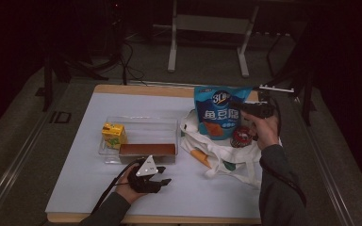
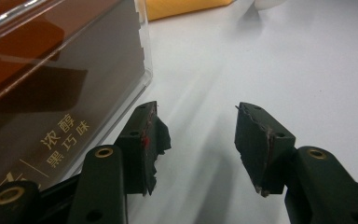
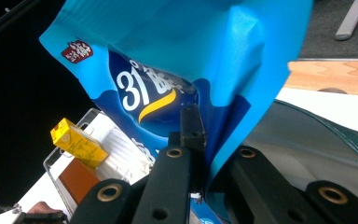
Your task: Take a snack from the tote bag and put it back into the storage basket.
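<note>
My right gripper (image 1: pixel 245 109) is shut on the right edge of a blue snack bag (image 1: pixel 219 113), which stands upright over a white tote bag (image 1: pixel 226 160). In the right gripper view the blue bag (image 3: pixel 177 56) is pinched between the jaws of the right gripper (image 3: pixel 209 135), and the far jaw is hidden behind the foil. My left gripper (image 1: pixel 165 174) rests low on the white mat, open, just in front of a brown chocolate box (image 1: pixel 147 149). Seen from the left gripper (image 2: pixel 196 112), nothing lies between its pads, and the brown box (image 2: pixel 37 93) is close on the left.
A clear tray (image 1: pixel 141 123) holds the brown box and a yellow drink carton (image 1: pixel 113 135). A red can (image 1: pixel 241 137) sits in the tote bag below my right hand. The white mat (image 1: pixel 89 188) covers a wooden table, and metal stand legs (image 1: pixel 172 52) rise beyond it.
</note>
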Tool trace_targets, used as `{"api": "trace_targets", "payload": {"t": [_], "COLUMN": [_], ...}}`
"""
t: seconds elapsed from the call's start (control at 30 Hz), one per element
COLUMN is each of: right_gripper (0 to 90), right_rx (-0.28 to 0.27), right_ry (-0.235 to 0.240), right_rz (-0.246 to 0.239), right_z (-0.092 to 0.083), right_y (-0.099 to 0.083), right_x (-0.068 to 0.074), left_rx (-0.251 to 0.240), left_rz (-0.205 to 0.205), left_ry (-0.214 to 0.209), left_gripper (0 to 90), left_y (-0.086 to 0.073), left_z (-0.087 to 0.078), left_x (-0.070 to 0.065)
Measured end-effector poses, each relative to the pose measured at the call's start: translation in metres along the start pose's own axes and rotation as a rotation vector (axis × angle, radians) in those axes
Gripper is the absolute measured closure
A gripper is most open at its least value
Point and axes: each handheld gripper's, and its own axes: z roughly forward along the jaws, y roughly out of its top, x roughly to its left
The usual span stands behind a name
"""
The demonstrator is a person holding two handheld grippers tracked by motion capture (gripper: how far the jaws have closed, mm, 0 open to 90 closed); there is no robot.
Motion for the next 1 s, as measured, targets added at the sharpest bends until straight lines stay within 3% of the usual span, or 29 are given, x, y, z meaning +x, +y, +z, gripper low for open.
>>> {"api": "trace_targets", "payload": {"t": [1.0], "right_gripper": [89.8], "right_rx": [-0.057], "right_ry": [0.026], "right_rz": [0.010], "right_z": [-0.017], "right_y": [0.021], "right_x": [0.029], "left_rx": [0.000], "left_rz": [-0.004], "left_ry": [0.003], "left_gripper": [49.2], "left_y": [0.000], "left_z": [0.000], "left_x": [0.000]}}
